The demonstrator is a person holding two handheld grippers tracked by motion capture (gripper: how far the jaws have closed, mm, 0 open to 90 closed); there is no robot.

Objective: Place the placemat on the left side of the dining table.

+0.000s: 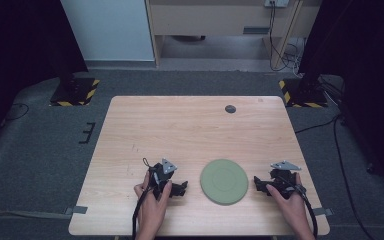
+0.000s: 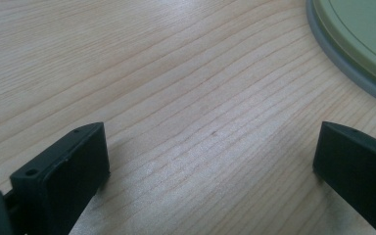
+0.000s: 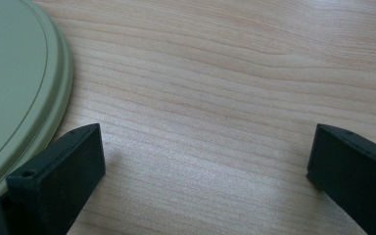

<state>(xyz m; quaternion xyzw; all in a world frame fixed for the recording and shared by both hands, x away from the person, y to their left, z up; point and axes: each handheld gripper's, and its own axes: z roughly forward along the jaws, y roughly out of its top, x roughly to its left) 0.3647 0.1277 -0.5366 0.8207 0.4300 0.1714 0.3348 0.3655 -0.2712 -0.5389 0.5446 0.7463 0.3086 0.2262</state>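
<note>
The plate [image 1: 224,181] lies on the desk [image 1: 190,130], toward its near edge and a little right of the middle. The left tool [image 1: 179,189] rests on the desk just left of the plate, the right tool [image 1: 260,185] just right of it, both apart from its rim. Well behind the plate, near the far edge, sits what may be a small round cap [image 1: 230,109].

Wooden table [image 1: 190,135], small dark disc [image 1: 230,109] (near far edge), grey carpet [image 1: 40,150]
</note>
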